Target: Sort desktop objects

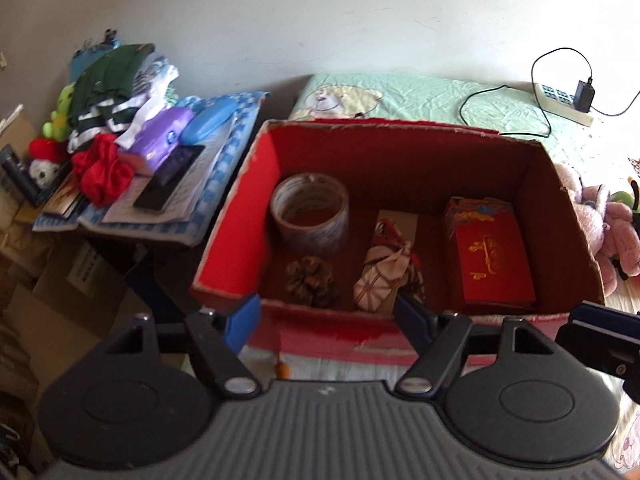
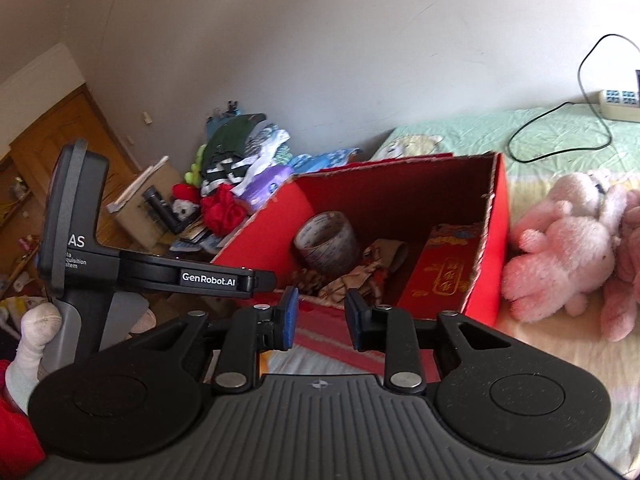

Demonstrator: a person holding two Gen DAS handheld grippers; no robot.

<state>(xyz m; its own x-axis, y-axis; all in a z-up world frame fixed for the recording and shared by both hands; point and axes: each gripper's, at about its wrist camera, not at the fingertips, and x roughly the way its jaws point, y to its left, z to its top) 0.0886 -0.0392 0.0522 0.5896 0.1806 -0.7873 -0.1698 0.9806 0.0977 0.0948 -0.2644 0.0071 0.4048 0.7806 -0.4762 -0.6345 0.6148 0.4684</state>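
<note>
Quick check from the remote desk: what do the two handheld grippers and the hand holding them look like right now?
Both grippers, left and right, share a ribbed grey base, round black side plates, black linkage arms with silver pivots and blue-padded fingers. The right wrist view shows the left unit's black body marked GenRobot.AI, with a grey handle held by a hand in a white glove and red sleeve.

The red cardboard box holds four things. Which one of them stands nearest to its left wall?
The roll of clear tape, standing on its edge at the left wall of the box; the pine cone, patterned cloth bundle and red packet lie further right.
</note>
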